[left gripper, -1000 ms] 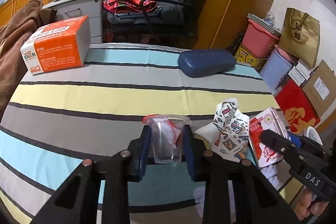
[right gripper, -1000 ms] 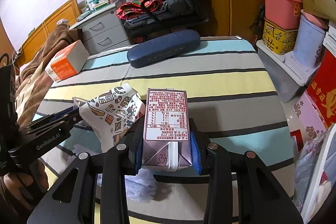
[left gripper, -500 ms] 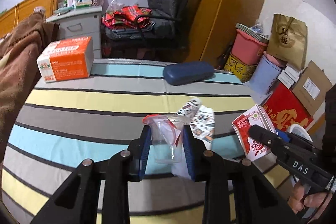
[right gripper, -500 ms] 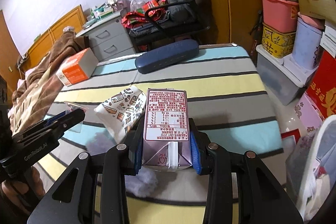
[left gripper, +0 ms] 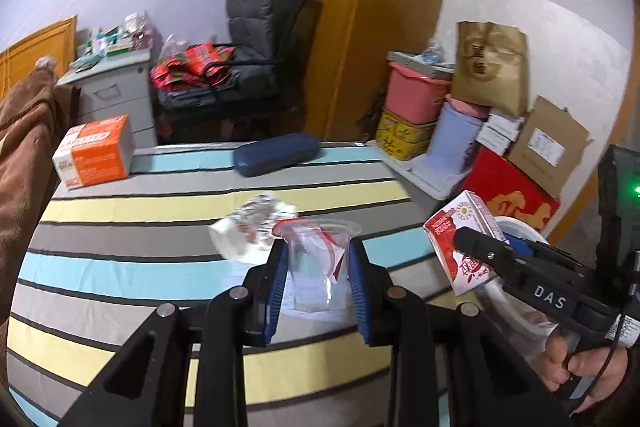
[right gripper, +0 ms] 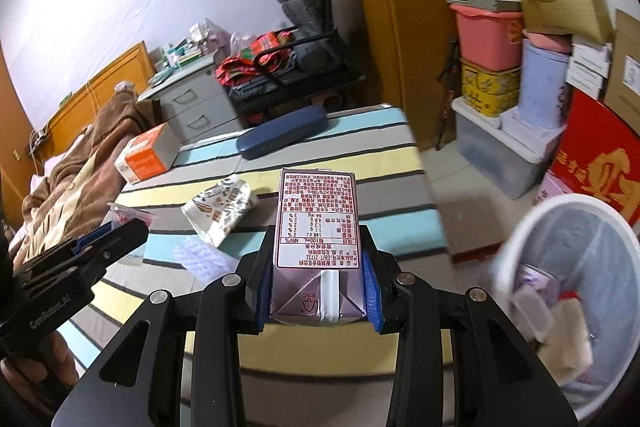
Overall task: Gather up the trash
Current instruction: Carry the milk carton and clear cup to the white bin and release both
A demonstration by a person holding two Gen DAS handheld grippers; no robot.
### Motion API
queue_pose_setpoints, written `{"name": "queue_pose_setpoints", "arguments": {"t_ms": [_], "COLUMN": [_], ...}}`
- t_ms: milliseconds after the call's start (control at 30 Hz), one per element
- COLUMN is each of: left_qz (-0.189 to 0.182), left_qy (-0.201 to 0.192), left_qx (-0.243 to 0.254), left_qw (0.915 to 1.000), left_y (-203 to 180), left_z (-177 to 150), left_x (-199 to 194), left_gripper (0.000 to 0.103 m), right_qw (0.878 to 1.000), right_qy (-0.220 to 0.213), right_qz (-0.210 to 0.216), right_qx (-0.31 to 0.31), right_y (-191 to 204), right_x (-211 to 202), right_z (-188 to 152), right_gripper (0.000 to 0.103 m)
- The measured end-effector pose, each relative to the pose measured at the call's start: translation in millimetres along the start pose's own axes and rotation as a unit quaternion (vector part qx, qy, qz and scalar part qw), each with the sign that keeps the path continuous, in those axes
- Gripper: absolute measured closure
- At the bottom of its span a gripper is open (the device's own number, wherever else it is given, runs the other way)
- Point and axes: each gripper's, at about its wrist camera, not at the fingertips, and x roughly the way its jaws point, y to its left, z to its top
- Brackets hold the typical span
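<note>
My left gripper (left gripper: 318,267) is shut on a clear plastic cup (left gripper: 316,275) with a red-and-clear wrapper inside, held above the striped table (left gripper: 160,275). My right gripper (right gripper: 318,267) is shut on a drink carton (right gripper: 318,227), held off the table's right edge; the carton also shows in the left wrist view (left gripper: 460,247). A white mesh trash bin (right gripper: 568,299) with some trash in it stands on the floor at lower right of the carton. A crumpled printed paper bag (right gripper: 220,211) and a piece of bubble wrap (right gripper: 200,255) lie on the table.
An orange box (left gripper: 96,151) and a blue case (left gripper: 276,153) lie at the table's far side. A brown blanket (right gripper: 72,195) hangs at the left. Storage boxes, a pink tub (right gripper: 488,31) and a red box (right gripper: 600,163) crowd the floor at right.
Both grippers have risen and pulled back from the table, each still holding its item. The right gripper has swung right, and the trash bin has come into view.
</note>
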Motion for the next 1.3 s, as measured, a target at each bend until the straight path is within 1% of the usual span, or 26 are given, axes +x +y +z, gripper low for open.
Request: {"name": "queue_pose_setpoints", "arguments": {"t_ms": [167,400,667,933,1167,1300], "left_qz": [-0.021,-0.059,-0.093,-0.128,-0.151,-0.153], "left_qy": [-0.008,-0.01,-0.006,0.018,0.052,0.069], "left_qx": [0.022,0.047,0.078,0.108,0.119,0.13], "left_qw": [0.9995,0.9971,0.9926,0.9857,0.98,0.9772], "left_y": [-35,-83,-136,-189,-219,-234], "left_z": [-2,-5,-11,-20,-29,-36], "left_x": [-9,-13,-12,5,30,47], "left_gripper": [0.071,0.071,0.071,0.071,0.071,0.071], "right_qw": [1.0,0.998,0.994,0.991,0.988,0.986], "right_qy": [-0.017,-0.038,-0.048,-0.037,-0.013,0.003], "right_qz": [-0.018,-0.046,-0.077,-0.101,-0.119,-0.123], "right_qx": [0.017,0.033,0.058,0.08,0.099,0.111], "right_y": [-21,-52,-90,-130,-156,-171], "right_x": [-22,-51,-72,-83,-79,-74], "right_z": [-4,-11,-19,-30,-40,-45], "right_gripper": [0.065,0.065,0.065,0.065,0.065,0.065]}}
